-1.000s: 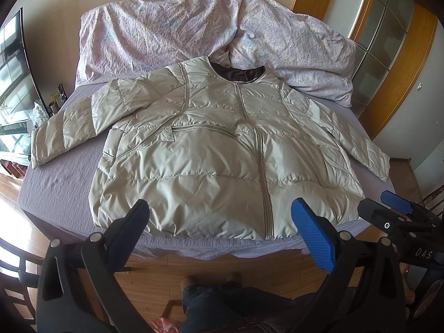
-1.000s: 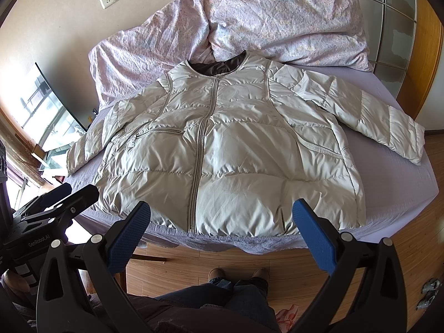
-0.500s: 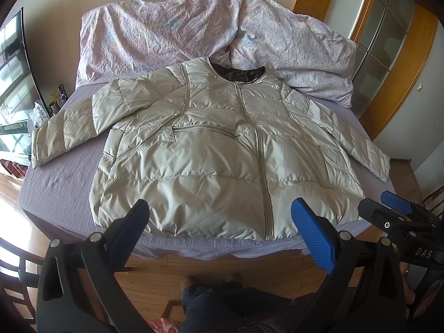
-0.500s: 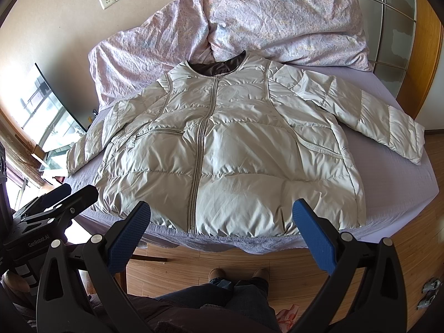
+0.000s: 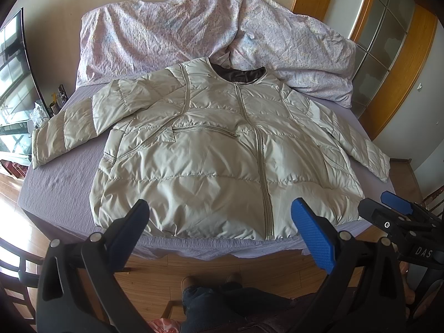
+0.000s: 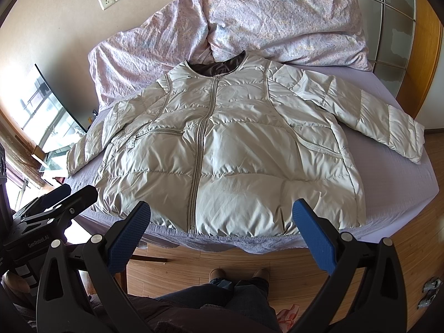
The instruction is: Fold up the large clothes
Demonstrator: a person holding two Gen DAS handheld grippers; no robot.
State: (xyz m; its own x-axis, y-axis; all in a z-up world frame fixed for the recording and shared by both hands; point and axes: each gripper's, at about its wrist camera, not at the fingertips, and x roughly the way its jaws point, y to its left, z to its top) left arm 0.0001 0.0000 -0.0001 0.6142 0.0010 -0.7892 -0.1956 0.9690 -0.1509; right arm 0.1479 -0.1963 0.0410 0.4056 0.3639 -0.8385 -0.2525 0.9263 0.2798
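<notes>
A beige quilted puffer jacket [image 5: 216,149] lies flat, front up and zipped, on a bed with a lilac sheet [image 5: 61,177]; both sleeves are spread out to the sides. It also shows in the right wrist view [image 6: 230,149]. My left gripper [image 5: 219,222] is open and empty, held over the foot of the bed just short of the jacket's hem. My right gripper [image 6: 222,222] is open and empty at the same distance from the hem. Each gripper shows at the edge of the other's view.
A crumpled floral duvet [image 5: 211,30] is piled at the head of the bed against the wall. Wooden floor [image 5: 155,274] lies at the bed's foot, with the person's legs [image 6: 236,285] there. A television [image 5: 14,63] stands left; glass doors [image 5: 388,44] stand right.
</notes>
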